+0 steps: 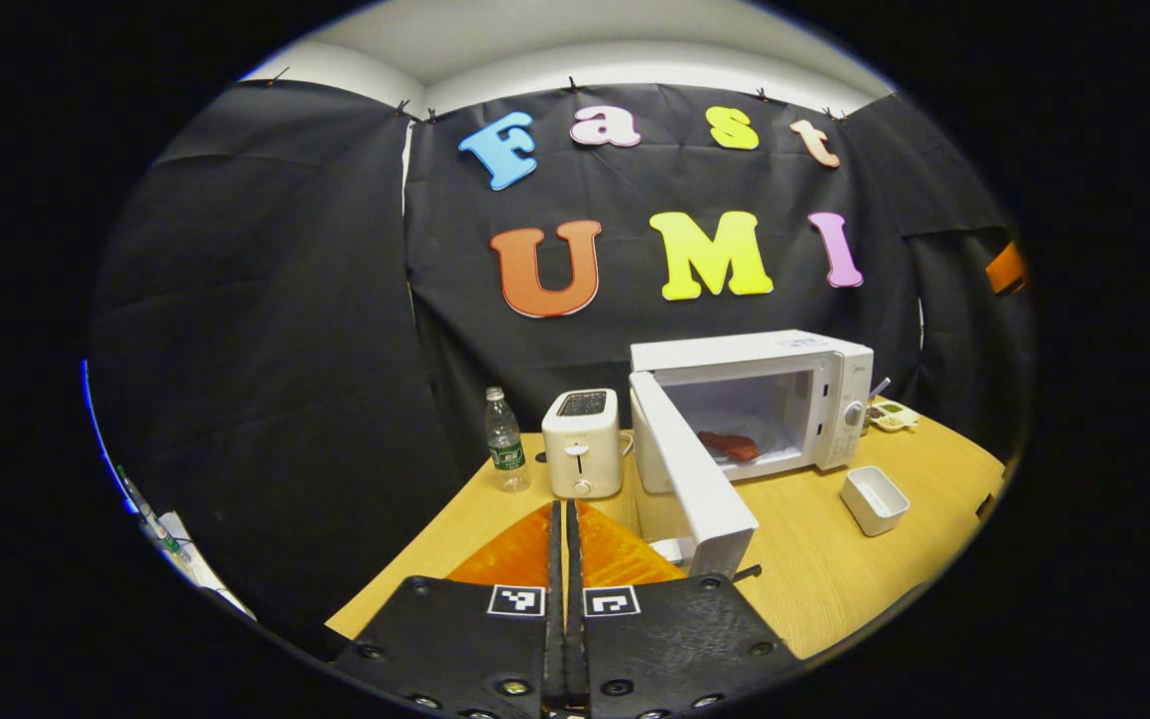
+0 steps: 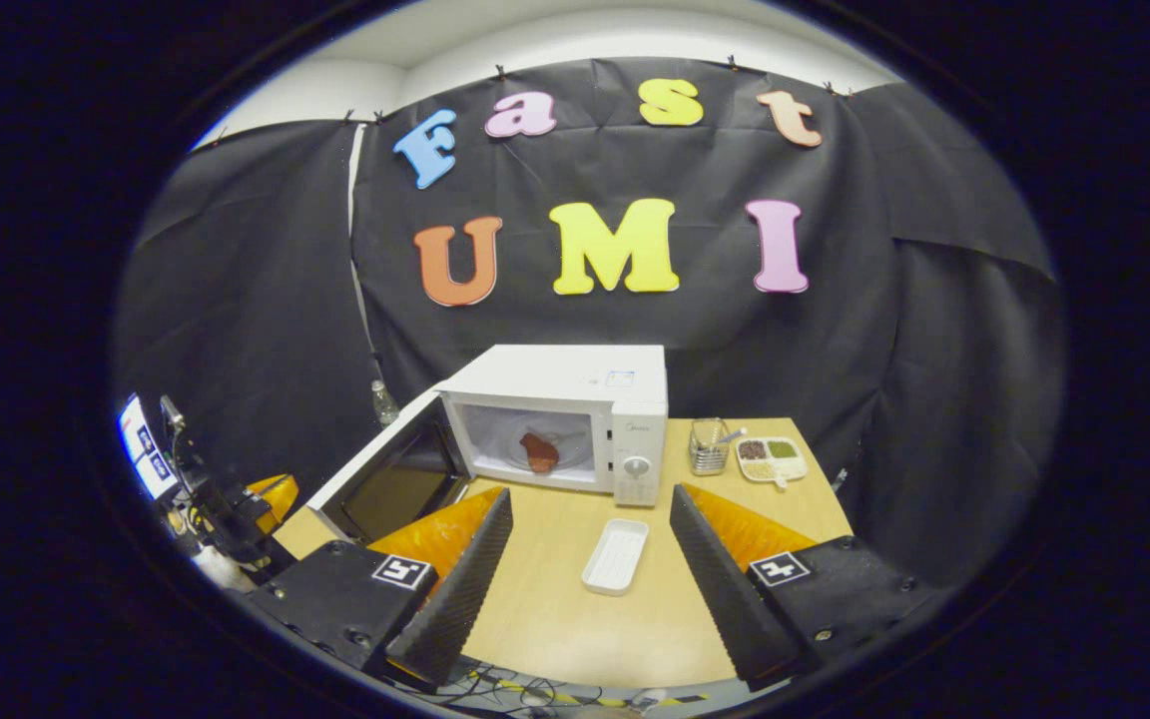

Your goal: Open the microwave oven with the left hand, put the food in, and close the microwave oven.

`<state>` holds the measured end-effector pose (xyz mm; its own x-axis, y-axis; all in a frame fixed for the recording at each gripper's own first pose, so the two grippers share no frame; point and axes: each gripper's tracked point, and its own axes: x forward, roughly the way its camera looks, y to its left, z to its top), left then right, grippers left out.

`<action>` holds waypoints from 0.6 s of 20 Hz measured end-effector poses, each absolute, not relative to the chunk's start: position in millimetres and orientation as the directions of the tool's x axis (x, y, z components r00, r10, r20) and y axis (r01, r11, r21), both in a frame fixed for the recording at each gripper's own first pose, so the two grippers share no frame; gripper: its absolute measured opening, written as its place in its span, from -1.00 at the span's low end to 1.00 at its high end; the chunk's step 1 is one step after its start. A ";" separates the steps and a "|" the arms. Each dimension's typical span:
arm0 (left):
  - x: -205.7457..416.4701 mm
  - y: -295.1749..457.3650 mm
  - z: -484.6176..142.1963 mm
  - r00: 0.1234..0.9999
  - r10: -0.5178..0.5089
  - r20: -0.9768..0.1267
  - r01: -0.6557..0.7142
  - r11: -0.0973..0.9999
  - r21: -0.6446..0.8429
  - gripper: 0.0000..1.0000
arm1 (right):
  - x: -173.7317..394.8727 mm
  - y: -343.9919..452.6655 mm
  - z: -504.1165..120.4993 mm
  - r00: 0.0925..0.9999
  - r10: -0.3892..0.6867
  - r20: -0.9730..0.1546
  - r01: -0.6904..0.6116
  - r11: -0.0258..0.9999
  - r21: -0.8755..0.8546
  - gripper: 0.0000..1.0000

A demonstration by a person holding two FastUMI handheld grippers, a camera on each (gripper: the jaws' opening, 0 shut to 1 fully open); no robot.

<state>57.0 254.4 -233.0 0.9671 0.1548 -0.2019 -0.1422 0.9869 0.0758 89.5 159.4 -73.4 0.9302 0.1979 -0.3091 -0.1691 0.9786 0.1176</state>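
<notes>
Wooden table (image 2: 575, 619), open microwave (image 2: 575, 414) (food (image 2: 539, 451) inside)

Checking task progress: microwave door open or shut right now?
Open. The microwave door swings out from the left hinge, the cavity is exposed, and the reddish food sits inside. Closing isn't done.

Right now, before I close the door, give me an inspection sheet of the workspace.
Surface: wooden table, bare in front of the microwave.
Job's things: microwave, door swung open; food inside.
Clutter: white tray, toaster, bottle, cutlery holder, divided plate.
Grippers: left gripper shut, empty; right gripper open, empty.
Cables: tangle at the table's near edge.
Surroundings: black cloth wall; equipment at left.
</notes>
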 end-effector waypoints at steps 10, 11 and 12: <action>68.7 247.1 -259.5 0.964 0.110 -0.244 -0.094 0.993 0.074 -1.00 | 80.6 164.2 -88.5 0.914 0.207 -0.349 -0.170 0.976 0.134 1.00; 70.2 244.7 -258.1 0.965 0.107 -0.240 -0.090 0.993 0.081 -1.00 | 79.9 165.1 -91.6 0.910 0.211 -0.356 -0.169 0.975 0.145 0.82; 72.6 242.9 -258.3 0.965 0.101 -0.242 -0.083 0.993 0.080 -1.00 | 78.7 165.2 -94.8 0.907 0.213 -0.363 -0.168 0.974 0.152 1.00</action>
